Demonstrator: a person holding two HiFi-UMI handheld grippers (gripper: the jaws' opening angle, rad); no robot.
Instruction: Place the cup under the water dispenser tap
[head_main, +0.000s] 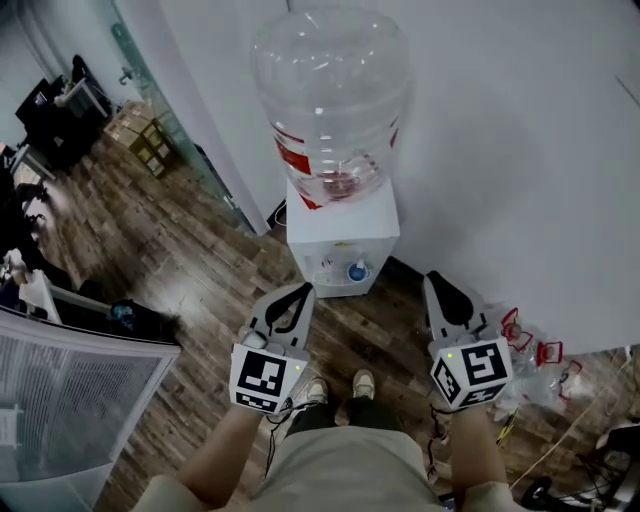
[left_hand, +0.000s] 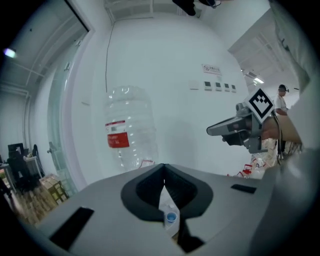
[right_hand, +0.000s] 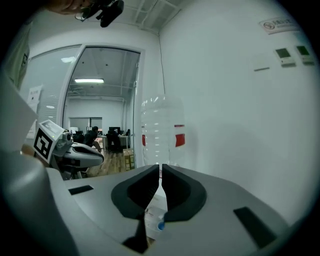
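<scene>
The white water dispenser (head_main: 340, 228) stands against the wall with a large clear bottle (head_main: 330, 90) on top; a blue tap (head_main: 357, 271) shows on its front. I cannot make out a cup in any view. My left gripper (head_main: 306, 288) is held up in front of the dispenser at the left, jaws shut with nothing between them. My right gripper (head_main: 433, 277) is level with it at the right, also shut and holding nothing. In the left gripper view the bottle (left_hand: 127, 130) rises beyond the left gripper (left_hand: 164, 166), and the blue tap (left_hand: 171, 217) shows low between the jaws. The right gripper view shows the bottle (right_hand: 162, 132) straight ahead of the right gripper (right_hand: 160, 166).
A glass partition (head_main: 170, 110) runs left of the dispenser, with cardboard boxes (head_main: 145, 140) behind it. Clear bags with red handles (head_main: 530, 350) lie on the wood floor at the right, by the wall. A white mesh-fronted unit (head_main: 70, 380) stands at lower left. My shoes (head_main: 340, 388) are just behind the grippers.
</scene>
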